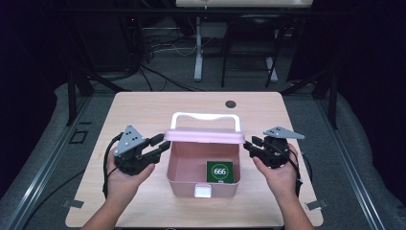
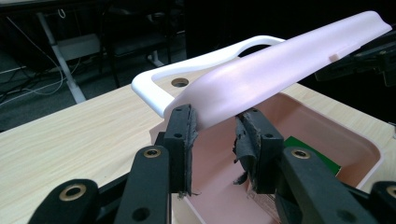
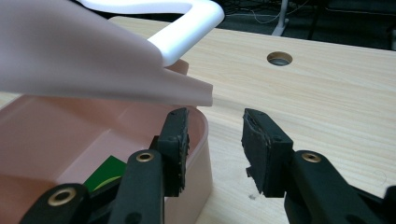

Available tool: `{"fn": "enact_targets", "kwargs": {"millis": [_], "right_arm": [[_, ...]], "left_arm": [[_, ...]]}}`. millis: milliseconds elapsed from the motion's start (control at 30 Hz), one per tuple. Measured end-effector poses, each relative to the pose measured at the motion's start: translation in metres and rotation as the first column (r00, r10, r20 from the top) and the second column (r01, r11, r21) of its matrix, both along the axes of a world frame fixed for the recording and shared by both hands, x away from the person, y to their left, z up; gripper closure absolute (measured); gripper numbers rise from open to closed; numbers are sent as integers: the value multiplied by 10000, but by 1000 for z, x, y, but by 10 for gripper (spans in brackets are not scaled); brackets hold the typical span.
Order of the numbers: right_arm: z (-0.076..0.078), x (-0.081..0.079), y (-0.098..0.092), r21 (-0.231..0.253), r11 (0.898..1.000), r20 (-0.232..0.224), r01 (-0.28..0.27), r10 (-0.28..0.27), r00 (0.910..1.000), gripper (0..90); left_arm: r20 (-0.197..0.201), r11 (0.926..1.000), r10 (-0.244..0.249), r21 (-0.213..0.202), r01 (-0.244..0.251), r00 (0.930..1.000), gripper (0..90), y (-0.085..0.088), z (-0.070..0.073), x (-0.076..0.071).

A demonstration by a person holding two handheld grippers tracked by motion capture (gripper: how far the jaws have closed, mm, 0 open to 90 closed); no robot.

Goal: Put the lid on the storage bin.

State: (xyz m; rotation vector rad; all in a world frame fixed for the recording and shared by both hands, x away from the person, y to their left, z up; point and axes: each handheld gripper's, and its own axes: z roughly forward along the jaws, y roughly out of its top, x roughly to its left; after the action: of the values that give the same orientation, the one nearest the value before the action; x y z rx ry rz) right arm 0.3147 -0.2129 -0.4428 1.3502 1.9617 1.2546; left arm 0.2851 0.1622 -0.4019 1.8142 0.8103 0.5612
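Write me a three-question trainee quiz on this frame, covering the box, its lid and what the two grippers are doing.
1. True or false: the pink lid lies flat and closed on the pink box.
2. What lies inside the box? A) a green card marked 666 B) a red ball C) a spoon
3. Whose jaws stand on either side of the lid's end: the left gripper or the right gripper?

Key:
1. False: it is raised, tilted above the open box.
2. A
3. The left gripper; the right gripper's open jaws sit just below the lid's other end.
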Motion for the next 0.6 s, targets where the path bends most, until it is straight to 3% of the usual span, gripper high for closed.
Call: {"fn": "enact_targets", "kwargs": {"millis": [200,233,433,467,600], "right_arm": [[2,-1,-4,-62,10000,-211,41,-43,9998,606],[0,0,-4,58,9999,18,112,-112,9999,605],[0,1,-6,44,9998,17,178,-178,9998,601],[1,0,-7,-37,9999,-202,147,-148,9997,600],[0,1,-8,48,9998,-14,211,-211,9998,598]], "left_arm": [[-15,10000,-36,27,36,10000,671,1,-2,-2],[-24,10000,-57,55,57,10000,672,1,-2,-3],[-52,9999,-74,82,74,10000,678,2,-6,-7],[-27,9999,-100,91,100,9999,681,2,-7,-7],[-103,9998,-153,90,154,9998,682,3,-10,-9]]}}
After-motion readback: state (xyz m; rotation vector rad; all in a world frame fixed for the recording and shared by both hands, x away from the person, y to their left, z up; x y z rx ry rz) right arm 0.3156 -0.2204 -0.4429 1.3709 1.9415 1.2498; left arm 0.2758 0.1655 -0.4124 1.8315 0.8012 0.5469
